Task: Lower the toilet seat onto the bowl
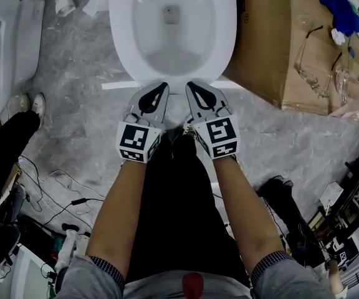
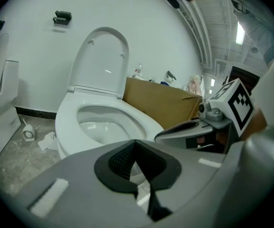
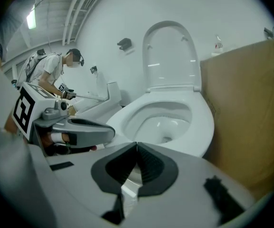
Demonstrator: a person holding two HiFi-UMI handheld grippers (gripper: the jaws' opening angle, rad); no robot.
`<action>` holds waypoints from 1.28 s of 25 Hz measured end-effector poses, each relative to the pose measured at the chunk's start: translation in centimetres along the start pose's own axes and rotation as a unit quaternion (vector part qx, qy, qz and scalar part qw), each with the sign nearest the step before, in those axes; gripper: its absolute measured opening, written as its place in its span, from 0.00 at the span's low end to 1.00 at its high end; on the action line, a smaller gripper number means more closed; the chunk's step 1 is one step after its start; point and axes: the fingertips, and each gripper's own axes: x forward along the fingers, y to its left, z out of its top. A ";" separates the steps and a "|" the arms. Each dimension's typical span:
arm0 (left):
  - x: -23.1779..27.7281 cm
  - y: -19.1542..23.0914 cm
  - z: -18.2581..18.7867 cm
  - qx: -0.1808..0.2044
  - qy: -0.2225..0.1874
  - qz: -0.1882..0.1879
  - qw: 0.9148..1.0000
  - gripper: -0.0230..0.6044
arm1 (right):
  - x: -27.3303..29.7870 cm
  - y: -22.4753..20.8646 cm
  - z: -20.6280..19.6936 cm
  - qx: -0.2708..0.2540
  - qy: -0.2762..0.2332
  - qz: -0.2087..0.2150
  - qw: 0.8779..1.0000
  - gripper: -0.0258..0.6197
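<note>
The white toilet bowl [image 1: 124, 48] lies straight ahead of me, its rim uncovered. The seat [image 2: 103, 56] stands upright against the wall together with the lid, seen also in the right gripper view as the seat [image 3: 170, 56] above the bowl [image 3: 199, 122]. My left gripper [image 1: 161, 86] and right gripper [image 1: 189, 86] hover side by side just short of the bowl's front edge, touching nothing. Each is shut with nothing in it: the left gripper [image 2: 136, 142] shows its jaws meeting, and so does the right gripper [image 3: 137, 145].
A big cardboard box [image 1: 273, 36] stands right beside the bowl, with safety glasses [image 1: 310, 61] on top. Another toilet [image 1: 5, 42] is at the left. Cables [image 1: 55, 192] lie on the floor behind. A person [image 3: 51, 75] works at the far left.
</note>
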 end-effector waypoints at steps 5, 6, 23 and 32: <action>0.5 0.2 -1.5 -0.003 0.016 -0.004 1.000 0.04 | 0.7 -0.2 -1.1 0.004 0.009 -0.002 1.000 0.07; 0.7 0.3 -1.8 -0.003 0.020 -0.005 1.000 0.04 | 0.8 -0.2 -1.4 0.007 0.015 -0.001 1.000 0.07; 2.9 1.2 -4.9 -0.010 0.069 -0.017 0.997 0.04 | 3.3 -1.0 -3.4 0.016 0.027 0.001 0.999 0.07; 2.3 0.0 -1.6 -0.002 0.053 -0.034 0.998 0.04 | 1.6 -1.0 -0.1 -0.008 0.014 -0.003 1.000 0.07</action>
